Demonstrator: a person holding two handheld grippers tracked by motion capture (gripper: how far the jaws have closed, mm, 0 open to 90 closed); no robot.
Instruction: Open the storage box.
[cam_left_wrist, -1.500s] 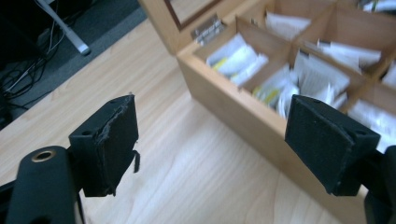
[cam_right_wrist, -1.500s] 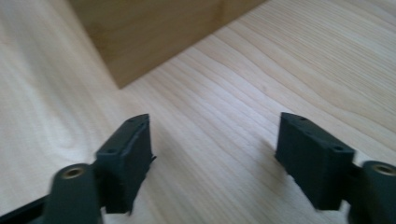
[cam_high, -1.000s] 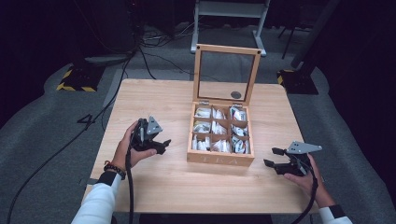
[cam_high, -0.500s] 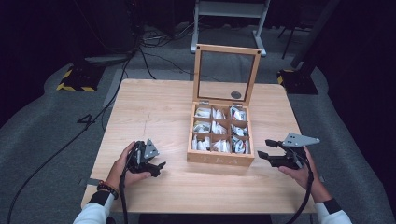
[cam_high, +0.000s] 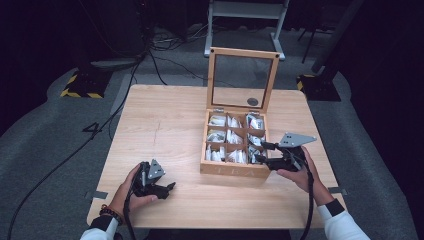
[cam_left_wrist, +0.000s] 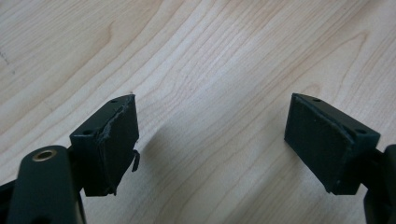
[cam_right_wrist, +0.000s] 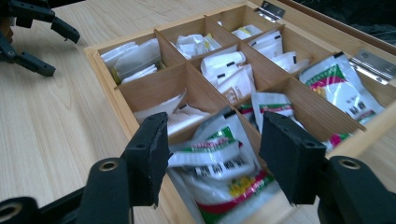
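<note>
Wooden compartment box standing right of centre on the tabletop, glass lid raised upright at the far edge. Nine compartments, packed with sachets.

Right tongs held level over the near right corner of the box, pointing left across it. Jaws apart, just closing further; nothing pinched. In the right gripper view, right tongs straddling a green-and-red printed sachet lying in the near corner compartment, pads clear of it on both sides.

Left tongs low at the near left of the tabletop, well apart from the box, gripped in the left hand. Left tongs wide apart over bare wood, nothing between the pads.
</note>
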